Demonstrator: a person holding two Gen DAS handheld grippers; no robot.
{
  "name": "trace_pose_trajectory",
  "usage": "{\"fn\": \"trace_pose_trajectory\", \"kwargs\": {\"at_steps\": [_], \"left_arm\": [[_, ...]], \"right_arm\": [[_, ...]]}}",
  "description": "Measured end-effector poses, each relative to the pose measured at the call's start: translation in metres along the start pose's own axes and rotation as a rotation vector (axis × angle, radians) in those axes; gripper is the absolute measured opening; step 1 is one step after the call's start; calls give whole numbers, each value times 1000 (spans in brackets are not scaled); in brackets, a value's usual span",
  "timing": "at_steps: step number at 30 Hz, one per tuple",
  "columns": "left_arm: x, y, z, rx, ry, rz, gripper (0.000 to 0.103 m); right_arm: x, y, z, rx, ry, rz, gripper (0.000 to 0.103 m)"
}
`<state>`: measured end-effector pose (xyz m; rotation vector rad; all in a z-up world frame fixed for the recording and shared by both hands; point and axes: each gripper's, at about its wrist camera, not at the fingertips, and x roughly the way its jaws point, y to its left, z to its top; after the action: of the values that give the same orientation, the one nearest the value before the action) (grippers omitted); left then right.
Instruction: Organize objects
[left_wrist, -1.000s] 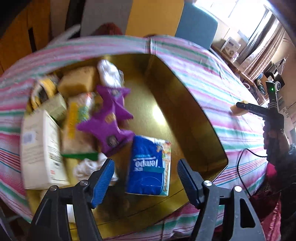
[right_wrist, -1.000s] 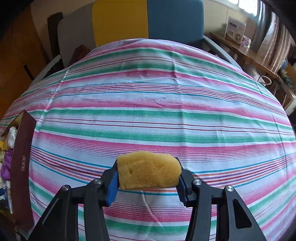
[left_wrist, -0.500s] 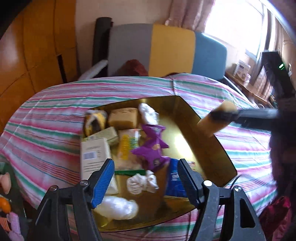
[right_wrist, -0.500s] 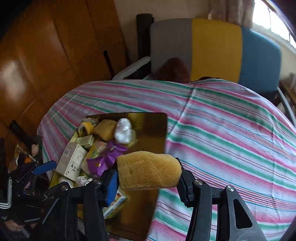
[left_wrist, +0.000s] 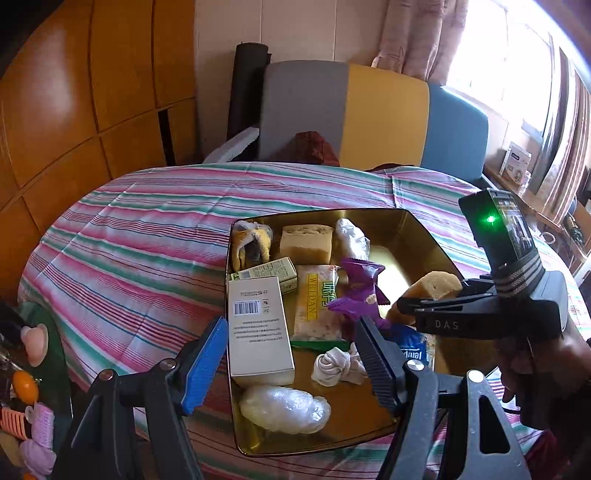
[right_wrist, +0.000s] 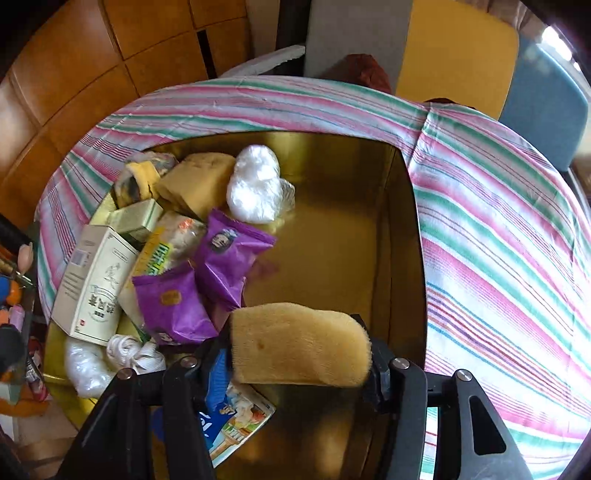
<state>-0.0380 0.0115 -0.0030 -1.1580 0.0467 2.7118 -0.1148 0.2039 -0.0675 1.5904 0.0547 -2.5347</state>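
Sponge (right_wrist: 300, 343) sits between the right gripper (right_wrist: 299, 363)'s just-opening jaws above the gold tray (right_wrist: 332, 155); left gripper (left_wrist: 291, 354) hangs released, empty.

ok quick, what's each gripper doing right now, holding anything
Left gripper: open, nothing between its fingers, above the gold tray.
Right gripper: yellow sponge between its fingers over the tray, jaws have just been opening; a firm grip cannot be told.

Daylight enters from the window (left_wrist: 498, 66) at the upper right of the left wrist view, where it is overexposed. The gold tray (left_wrist: 417, 236) reflects glare patches. Both views show strong fisheye curvature and dark vignetted corners. The right wrist view is slightly soft.
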Motion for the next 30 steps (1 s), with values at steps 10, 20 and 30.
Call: {"fn": "trace_pose_trajectory", "kwargs": {"at_steps": [10, 20, 30], "left_arm": [[-9, -2, 0, -12, -19, 38, 81], [-16, -8, -5, -39, -39, 10, 81], [-31, -17, -10, -9, -91, 23, 78]], "right_arm": [[-29, 1, -9, 35, -108, -1, 85], [-81, -3, -40, 142, -243, 16, 91], [-93, 2, -77, 158, -263, -11, 91]]}}
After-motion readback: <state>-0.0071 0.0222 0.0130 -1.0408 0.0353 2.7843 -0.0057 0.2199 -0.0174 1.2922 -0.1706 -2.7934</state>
